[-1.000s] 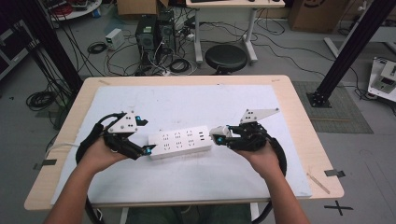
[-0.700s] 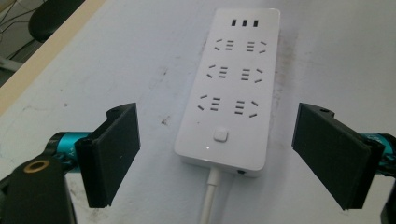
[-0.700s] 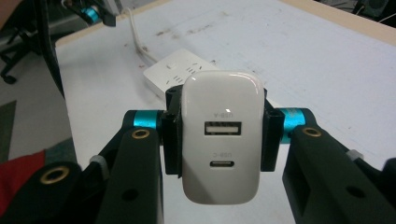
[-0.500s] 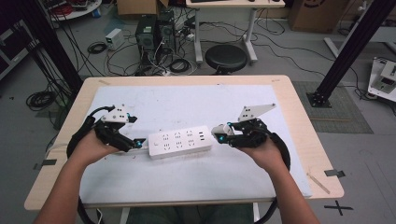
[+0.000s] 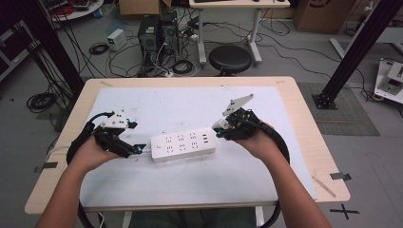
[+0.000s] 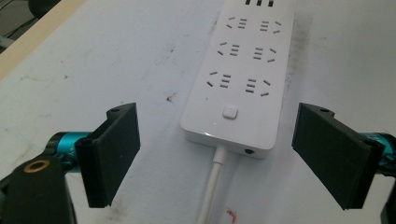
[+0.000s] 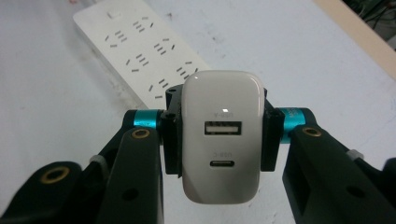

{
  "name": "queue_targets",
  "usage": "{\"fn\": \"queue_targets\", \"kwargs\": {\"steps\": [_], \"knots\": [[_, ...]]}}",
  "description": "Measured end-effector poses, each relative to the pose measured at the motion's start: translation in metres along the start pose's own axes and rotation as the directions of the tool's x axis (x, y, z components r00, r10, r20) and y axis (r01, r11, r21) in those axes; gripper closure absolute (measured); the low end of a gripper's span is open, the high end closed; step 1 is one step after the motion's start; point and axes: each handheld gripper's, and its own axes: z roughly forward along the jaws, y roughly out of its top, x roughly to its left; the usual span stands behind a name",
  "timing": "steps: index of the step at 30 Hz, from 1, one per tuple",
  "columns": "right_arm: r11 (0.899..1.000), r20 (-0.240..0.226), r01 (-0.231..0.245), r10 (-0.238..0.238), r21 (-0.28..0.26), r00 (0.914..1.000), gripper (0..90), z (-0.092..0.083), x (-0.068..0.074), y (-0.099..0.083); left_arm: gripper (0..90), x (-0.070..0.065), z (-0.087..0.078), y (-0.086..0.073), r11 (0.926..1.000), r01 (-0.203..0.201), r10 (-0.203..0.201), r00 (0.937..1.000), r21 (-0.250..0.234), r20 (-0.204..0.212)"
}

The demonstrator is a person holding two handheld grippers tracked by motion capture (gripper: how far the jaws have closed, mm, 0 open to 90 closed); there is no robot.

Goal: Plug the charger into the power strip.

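A white power strip [image 5: 183,146] lies flat on the white mat in the middle of the table; its switch end and cord [image 6: 211,186] face my left gripper. In the left gripper view the strip [image 6: 243,79] lies just ahead of the open jaws, which stand wide to either side of its near end without touching it. My left gripper [image 5: 140,150] sits at the strip's left end. My right gripper [image 5: 218,131] hovers at the strip's right end, shut on a white USB charger [image 7: 221,135] whose two ports face the camera. The strip [image 7: 144,51] shows behind the charger.
The white mat [image 5: 190,107] covers most of the wooden table [image 5: 313,142]. Beyond the far edge stand a black stool [image 5: 230,59], computer cases and tangled cables on the floor. A black frame post [image 5: 354,52] rises at the right.
My left gripper has drifted left and then back toward the strip's left end. The right gripper, with the charger in it, has lifted slightly and edged toward the strip's right end.
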Motion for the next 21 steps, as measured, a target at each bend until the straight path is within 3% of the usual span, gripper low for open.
{"fn": "queue_targets", "kwargs": {"steps": [5, 11, 15, 19, 21], "knots": [[0.996, -0.071, 0.067, -0.062, 0.064, 0.9955, 63.2, 0.008, -0.008, 0.015, 15.2, -0.001, 0.0, -0.004, 1.0, 0.006, -0.006, 1.0, 0.005, 0.006], [0.978, -0.159, 0.147, -0.123, 0.147, 0.9796, 63.2, 0.028, -0.017, 0.038, 15.2, -0.003, 0.002, -0.004, 0.9999, 0.01, -0.01, 0.9999, 0.012, 0.005], [0.957, -0.215, 0.217, -0.174, 0.192, 0.9609, 63.3, 0.046, -0.021, 0.05, 15.2, -0.004, -0.001, -0.004, 0.9998, 0.003, -0.003, 1.0, 0.021, 0.005], [0.93, -0.275, 0.291, -0.226, 0.225, 0.9345, 63.2, 0.066, -0.024, 0.06, 15.2, -0.004, -0.003, -0.007, 0.9996, 0.007, -0.007, 1.0, 0.027, 0.001], [0.922, -0.299, 0.317, -0.245, 0.221, 0.9222, 63.3, 0.075, -0.023, 0.065, 15.3, -0.004, -0.004, -0.009, 0.9995, 0.011, -0.011, 0.9999, 0.028, -0.002]]}}
